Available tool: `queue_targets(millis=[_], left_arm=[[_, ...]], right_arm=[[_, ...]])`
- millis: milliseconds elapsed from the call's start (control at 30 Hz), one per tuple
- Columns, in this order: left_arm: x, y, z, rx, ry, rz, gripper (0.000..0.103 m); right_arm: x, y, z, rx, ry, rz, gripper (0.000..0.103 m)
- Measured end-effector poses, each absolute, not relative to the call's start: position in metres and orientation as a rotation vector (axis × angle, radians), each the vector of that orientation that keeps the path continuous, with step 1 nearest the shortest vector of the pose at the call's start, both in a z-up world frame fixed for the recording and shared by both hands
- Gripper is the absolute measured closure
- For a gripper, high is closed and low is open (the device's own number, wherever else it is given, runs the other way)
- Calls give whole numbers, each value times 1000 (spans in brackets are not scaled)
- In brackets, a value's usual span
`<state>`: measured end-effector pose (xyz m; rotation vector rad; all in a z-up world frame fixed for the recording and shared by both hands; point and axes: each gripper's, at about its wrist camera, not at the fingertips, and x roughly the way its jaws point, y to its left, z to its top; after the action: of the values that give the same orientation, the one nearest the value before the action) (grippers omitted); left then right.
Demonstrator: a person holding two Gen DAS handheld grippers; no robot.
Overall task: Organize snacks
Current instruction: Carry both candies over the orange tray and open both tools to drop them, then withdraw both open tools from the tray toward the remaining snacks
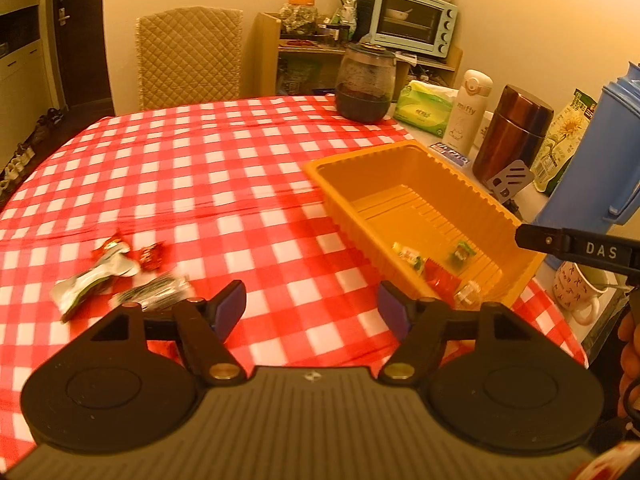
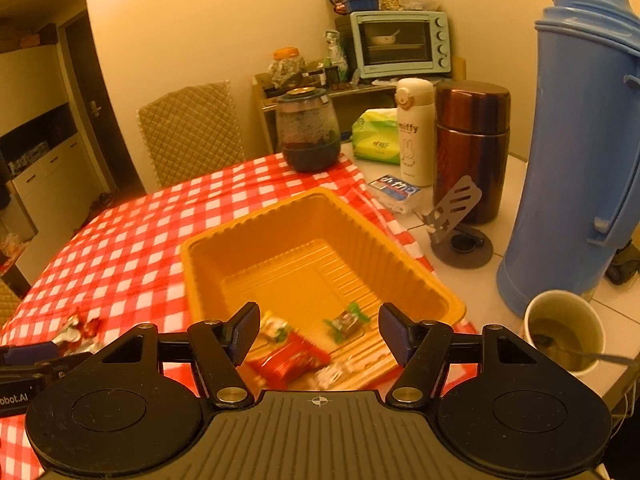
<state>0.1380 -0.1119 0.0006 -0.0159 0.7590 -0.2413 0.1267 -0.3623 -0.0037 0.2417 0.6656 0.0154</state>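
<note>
The worktop (image 1: 224, 168), under a red-and-white checked cloth, fills most of the left wrist view. The yellow tray (image 1: 496, 208) sits at the right of that frame, and in the right wrist view it lies dead centre, directly ahead of the right gripper (image 2: 314, 334). Four wrapped snacks already rest at its near end, among them a red packet (image 2: 290, 360) and a green-ended sweet (image 2: 346, 320).

The snacks not yet gathered lie loose on the cloth at the lower left of the left wrist view: a silver-green pouch (image 1: 94, 280), a dark blurred packet (image 1: 154, 296) and a small red sweet (image 1: 152, 256). They sit left of and just beyond the left gripper (image 1: 312, 306), the pouch's long axis slanting from lower left to upper right. The left gripper is clearly the nearer one, so the next pick likely falls to it, with a swing leftward.

Both grippers are spread wide and hold nothing.
</note>
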Motion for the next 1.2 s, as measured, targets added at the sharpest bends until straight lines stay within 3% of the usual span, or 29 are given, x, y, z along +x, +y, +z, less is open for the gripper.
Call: queue_targets(millis=[467,833,1200], left_arm=[[82,-38,15,-17,731,-118,20],[60,18,14,-35,745,-19,18],[60,26,1,-55,766,-18,18]], right_arm=[[94,-298,9,208,677,124,37],[87,-253,6,180,699,213,37],[90,-240,-2,163,719,233,37]])
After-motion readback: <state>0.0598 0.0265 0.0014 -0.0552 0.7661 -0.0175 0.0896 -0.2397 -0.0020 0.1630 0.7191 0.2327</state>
